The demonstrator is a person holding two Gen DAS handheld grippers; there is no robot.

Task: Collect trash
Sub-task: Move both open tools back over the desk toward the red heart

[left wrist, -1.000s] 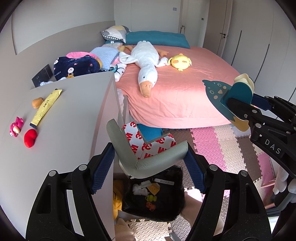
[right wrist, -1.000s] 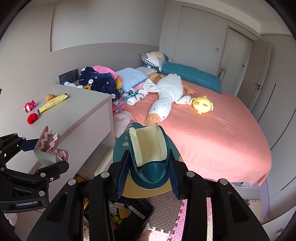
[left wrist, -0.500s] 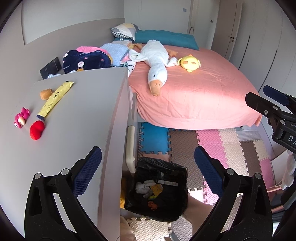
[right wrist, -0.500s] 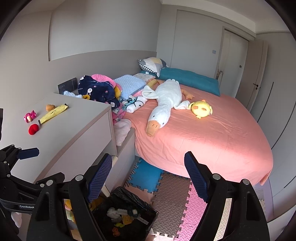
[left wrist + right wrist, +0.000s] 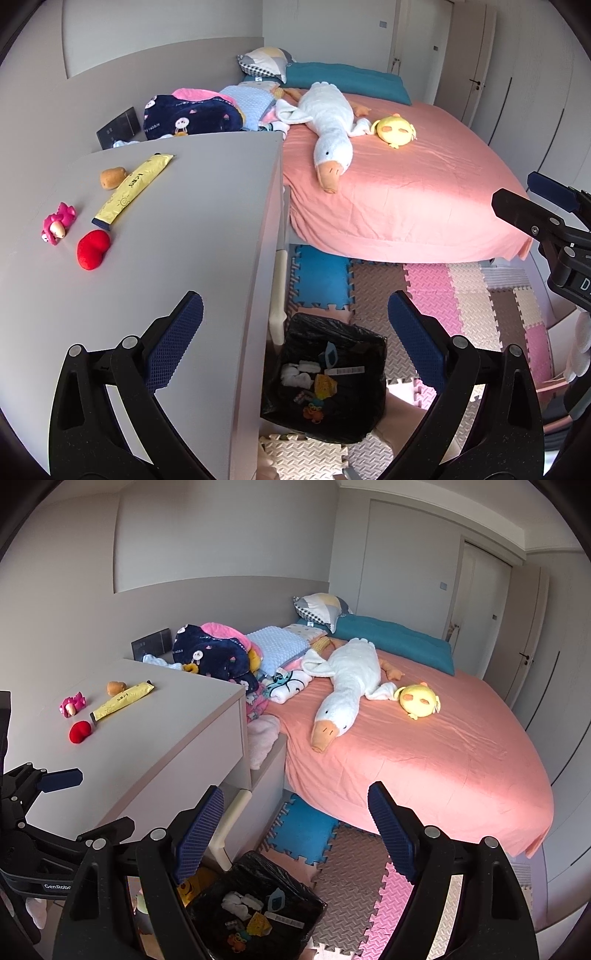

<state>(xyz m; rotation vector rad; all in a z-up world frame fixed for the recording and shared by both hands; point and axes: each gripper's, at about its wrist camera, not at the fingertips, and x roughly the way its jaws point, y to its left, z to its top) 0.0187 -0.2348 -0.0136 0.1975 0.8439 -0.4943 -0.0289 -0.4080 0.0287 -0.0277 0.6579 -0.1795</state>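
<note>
A black-bagged trash bin [image 5: 314, 323] [image 5: 258, 862] stands on the floor by the desk, holding white wads, yellow scraps and a teal piece [image 5: 330, 356] [image 5: 276, 899]. My left gripper [image 5: 293, 321] hangs open above the bin and the desk edge, nothing between its fingers. My right gripper [image 5: 295, 805] is open and empty too, above the bin. On the grey desk [image 5: 192, 258] [image 5: 155, 738] lie a yellow wrapper [image 5: 133, 192] [image 5: 122, 699], a red heart-shaped thing [image 5: 92, 249] [image 5: 79, 732], a pink toy [image 5: 57, 223] [image 5: 72, 704] and a brown lump [image 5: 112, 177] [image 5: 116, 686].
A bed with a pink sheet [image 5: 424, 199] [image 5: 424, 760] fills the right, with a white goose plush [image 5: 328, 122] and a yellow plush [image 5: 393, 129] on it. Clothes [image 5: 214, 657] pile up behind the desk. Coloured foam mats [image 5: 436, 295] cover the floor.
Both grippers have opened. The grey and red packaging has left the left gripper and the teal and cream piece has left the right one. A teal piece now lies in the bin.
</note>
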